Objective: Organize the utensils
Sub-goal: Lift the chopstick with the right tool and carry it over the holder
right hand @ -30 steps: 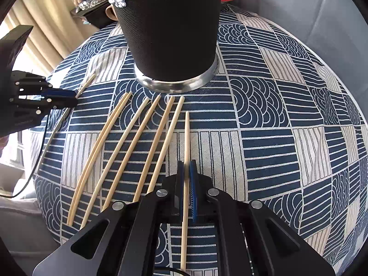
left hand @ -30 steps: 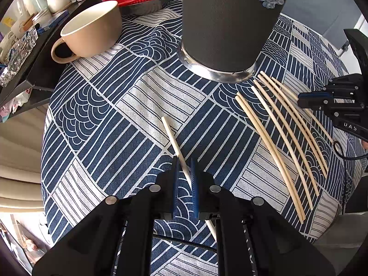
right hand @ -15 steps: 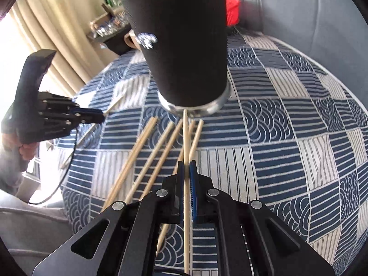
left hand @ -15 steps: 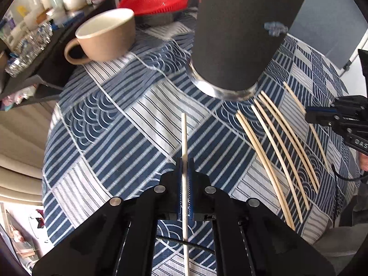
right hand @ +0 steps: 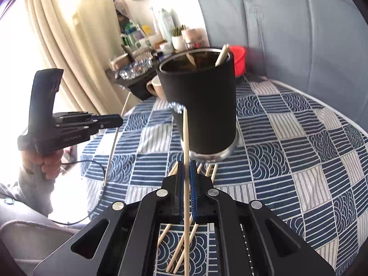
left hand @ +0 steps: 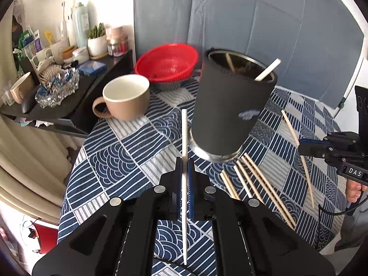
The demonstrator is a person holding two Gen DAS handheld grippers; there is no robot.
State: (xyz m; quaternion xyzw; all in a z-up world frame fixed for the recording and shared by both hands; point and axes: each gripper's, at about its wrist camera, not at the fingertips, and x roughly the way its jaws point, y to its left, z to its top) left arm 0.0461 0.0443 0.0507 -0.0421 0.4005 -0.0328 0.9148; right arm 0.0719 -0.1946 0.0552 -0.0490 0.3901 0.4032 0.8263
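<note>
1. Clamping a pale chopstick (left hand: 184, 151), the left claw (left hand: 184, 179) holds it pointing ahead, just left of the black cup (left hand: 232, 105).
2. The right claw (right hand: 188, 184) pinches another stick (right hand: 185, 142) before the same cup, above loose sticks (right hand: 181, 250) on the cloth (right hand: 287, 138).
3. Both sticks' rear ends run behind the fingers.
4. Only the left view shows the beige mug (left hand: 125, 96) whole and the red basket (left hand: 166, 63) clearly.

Table (left hand: 128, 161) cloth patterned in navy & white, stripe and wave squares; holder (left hand: 230, 115) black w/ silver base; chopsticks (left hand: 260, 184) pale wood; mug (left hand: 125, 96) beige; basket (left hand: 166, 63) red; tongs (left hand: 184, 177) black w/ blue pads
</note>
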